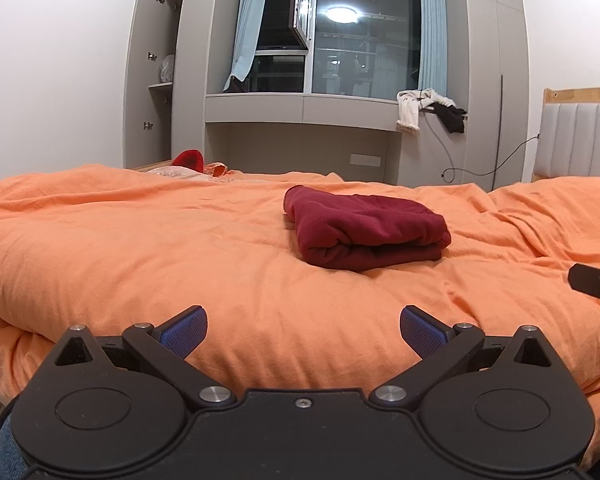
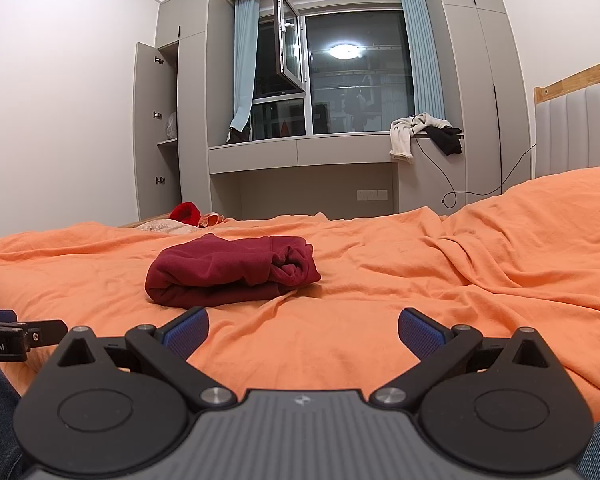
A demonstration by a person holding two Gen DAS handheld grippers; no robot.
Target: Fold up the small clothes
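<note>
A dark red garment [image 1: 364, 232] lies folded into a compact bundle on the orange bedspread [image 1: 180, 248]. It also shows in the right wrist view [image 2: 232, 272]. My left gripper [image 1: 303, 330] is open and empty, held back near the bed's front edge, well short of the bundle. My right gripper [image 2: 303, 330] is open and empty too, just in front of the bundle and slightly to its right. The right gripper's tip shows at the right edge of the left wrist view [image 1: 596, 282], and the left gripper's body at the left edge of the right wrist view [image 2: 16, 338].
A bright red item [image 1: 190, 159] and some orange and patterned cloth lie at the bed's far left edge. White and black clothes [image 1: 428, 110] hang over the window ledge. A padded headboard [image 1: 580, 144] stands at the right. A grey wardrobe door [image 1: 146, 76] is open.
</note>
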